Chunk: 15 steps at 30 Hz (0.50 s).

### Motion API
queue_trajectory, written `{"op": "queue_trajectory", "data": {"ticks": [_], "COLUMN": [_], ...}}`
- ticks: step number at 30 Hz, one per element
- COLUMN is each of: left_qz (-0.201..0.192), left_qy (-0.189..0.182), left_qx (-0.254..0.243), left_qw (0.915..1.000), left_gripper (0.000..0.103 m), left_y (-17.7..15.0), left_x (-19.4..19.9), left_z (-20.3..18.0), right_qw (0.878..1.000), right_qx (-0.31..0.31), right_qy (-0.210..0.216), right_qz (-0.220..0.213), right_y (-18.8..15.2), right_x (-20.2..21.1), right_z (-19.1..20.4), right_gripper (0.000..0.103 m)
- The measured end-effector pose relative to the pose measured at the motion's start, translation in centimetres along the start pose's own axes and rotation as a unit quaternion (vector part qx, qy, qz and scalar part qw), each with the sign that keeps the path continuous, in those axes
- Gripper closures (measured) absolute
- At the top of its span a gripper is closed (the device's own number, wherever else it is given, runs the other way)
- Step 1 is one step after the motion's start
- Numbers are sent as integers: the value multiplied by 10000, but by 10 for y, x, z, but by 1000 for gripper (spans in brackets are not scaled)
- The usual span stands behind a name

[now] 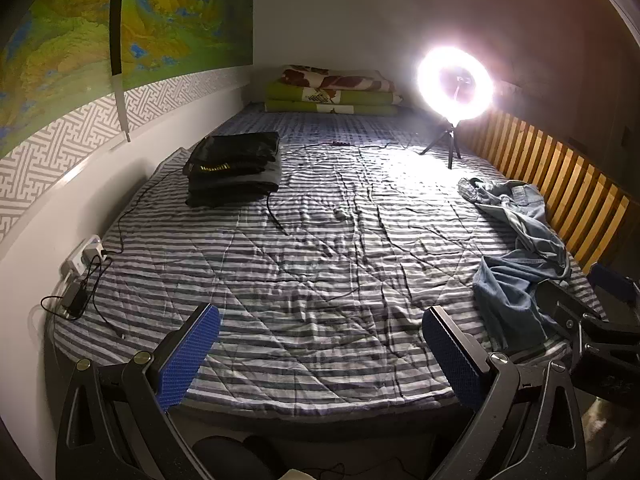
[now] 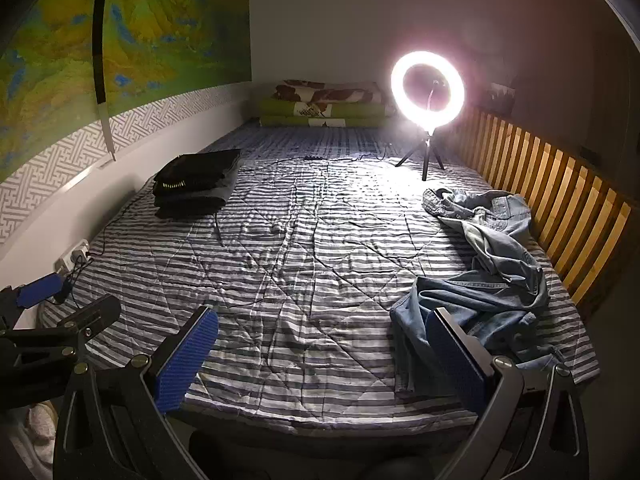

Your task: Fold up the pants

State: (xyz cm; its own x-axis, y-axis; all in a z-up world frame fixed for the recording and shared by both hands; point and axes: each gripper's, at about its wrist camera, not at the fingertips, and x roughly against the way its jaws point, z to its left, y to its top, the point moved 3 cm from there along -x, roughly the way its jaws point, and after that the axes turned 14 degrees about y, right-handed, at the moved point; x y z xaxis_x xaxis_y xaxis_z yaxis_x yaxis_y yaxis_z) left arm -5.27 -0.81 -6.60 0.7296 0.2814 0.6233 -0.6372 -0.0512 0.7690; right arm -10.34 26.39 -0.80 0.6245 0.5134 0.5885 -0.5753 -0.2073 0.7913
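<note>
Crumpled light-blue jeans [image 1: 520, 248] [image 2: 484, 264] lie in a heap on the right side of the striped bed [image 1: 300, 240] [image 2: 280, 240], beside the wooden slat rail. My left gripper [image 1: 320, 320] hovers open over the bed's near edge, well left of the jeans, nothing between its blue pads. Over the same edge my right gripper [image 2: 322, 320] is open too, its right finger [image 2: 456, 356] in front of the jeans' nearest leg end. Each gripper shows at the side of the other's view.
A stack of folded dark clothes [image 1: 234, 168] [image 2: 194, 184] sits at the left by the wall. A lit ring light on a tripod [image 1: 454, 88] [image 2: 428, 92] stands at the back right. Folded bedding [image 1: 332, 90] lies at the head. Cables and a power strip [image 1: 82, 260] run along the left.
</note>
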Motion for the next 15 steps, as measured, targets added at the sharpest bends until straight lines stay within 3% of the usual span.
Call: {"op": "queue_trajectory", "data": {"ticks": [15], "left_qz": [-14], "left_qy": [-15], "left_qx": [-15], "left_qw": [10000], "left_gripper": [0], "left_y": [3], "left_x": [7], "left_z": [0], "right_qw": [10000], "right_qx": [83], "right_qy": [-22], "right_qz": [-13], "right_y": [1], "right_x": [6], "right_z": [5], "right_gripper": [1]}}
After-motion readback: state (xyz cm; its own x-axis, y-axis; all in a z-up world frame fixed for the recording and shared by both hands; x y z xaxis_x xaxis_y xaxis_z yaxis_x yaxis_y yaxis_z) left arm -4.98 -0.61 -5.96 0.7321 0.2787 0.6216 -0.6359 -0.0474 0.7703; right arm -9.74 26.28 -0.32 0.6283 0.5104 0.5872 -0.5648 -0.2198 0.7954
